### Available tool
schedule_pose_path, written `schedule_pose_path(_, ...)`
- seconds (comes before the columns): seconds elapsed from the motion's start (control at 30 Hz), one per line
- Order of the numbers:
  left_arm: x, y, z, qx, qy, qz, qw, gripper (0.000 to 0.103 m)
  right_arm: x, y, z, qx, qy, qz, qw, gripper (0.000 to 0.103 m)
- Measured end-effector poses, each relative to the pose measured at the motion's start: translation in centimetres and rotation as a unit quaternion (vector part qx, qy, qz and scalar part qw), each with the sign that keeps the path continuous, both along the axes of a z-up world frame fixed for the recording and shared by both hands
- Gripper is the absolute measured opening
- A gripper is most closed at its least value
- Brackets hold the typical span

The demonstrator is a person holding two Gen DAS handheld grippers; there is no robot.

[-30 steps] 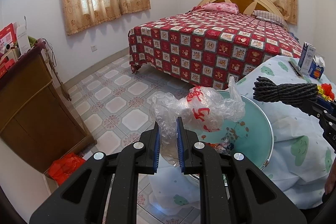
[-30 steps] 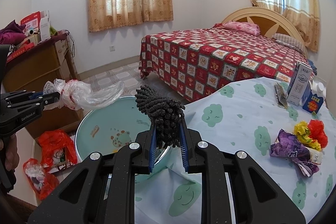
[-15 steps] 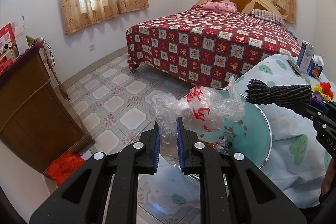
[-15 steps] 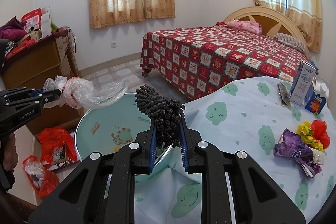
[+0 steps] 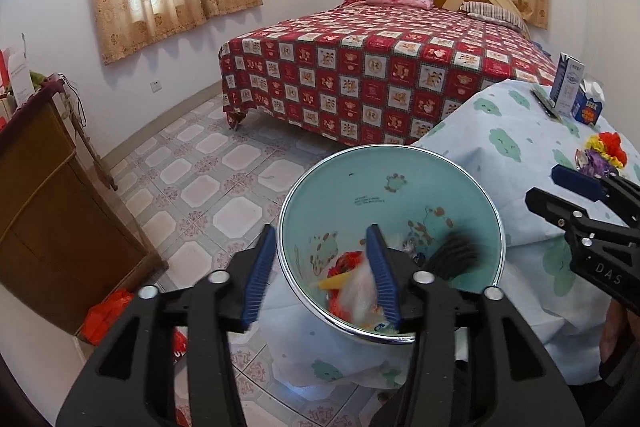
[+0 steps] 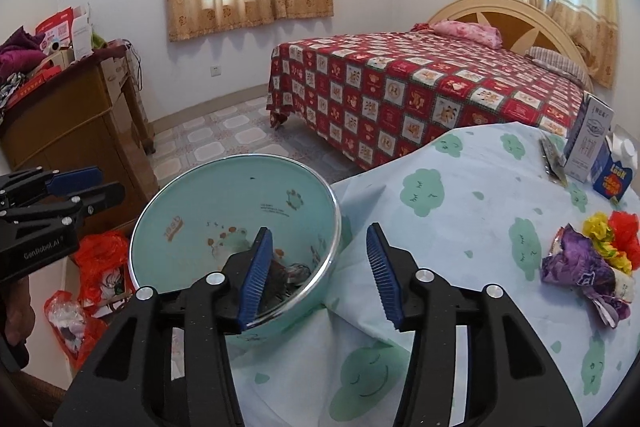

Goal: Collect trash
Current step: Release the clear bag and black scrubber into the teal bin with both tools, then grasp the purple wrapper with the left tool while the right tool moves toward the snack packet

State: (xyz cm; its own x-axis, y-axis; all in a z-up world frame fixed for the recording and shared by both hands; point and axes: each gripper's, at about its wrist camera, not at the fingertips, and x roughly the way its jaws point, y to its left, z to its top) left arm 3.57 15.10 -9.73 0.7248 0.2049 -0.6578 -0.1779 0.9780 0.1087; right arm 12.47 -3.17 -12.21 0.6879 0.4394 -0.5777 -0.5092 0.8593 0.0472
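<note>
A teal enamel basin [image 5: 400, 183] [image 6: 224, 195] stands at the table's edge. Inside it lie the clear plastic bag with red print [image 5: 360, 291], blurred, and the black rope bundle [image 5: 456, 253], among other scraps. My left gripper [image 5: 324, 275] is open and empty over the basin's near rim. My right gripper [image 6: 318, 271] is open and empty beside the basin; it also shows in the left wrist view [image 5: 576, 187]. Crumpled purple, yellow and red wrappers [image 6: 588, 259] lie on the tablecloth to the right.
The table has a pale blue cloth with green clouds [image 6: 460, 187]. Two cartons [image 6: 596, 151] stand at its far right. A brown cabinet [image 6: 72, 119] and red bags [image 6: 96, 267] stand on the left. A bed [image 6: 420, 87] lies behind.
Both grippers opened. The plastic bag left the left gripper and the black rope bundle left the right gripper; both now lie in the basin.
</note>
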Motion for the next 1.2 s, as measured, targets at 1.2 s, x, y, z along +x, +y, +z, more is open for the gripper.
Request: schedule_pose_path(1.2, 11.9, -26.9, -0.5, -0.031, 0.041, -0.203, 0.9779, 0.064, -5.6, -34.5, -1.5, 0.082, 0.002, -0.351, 0.933, 0.075)
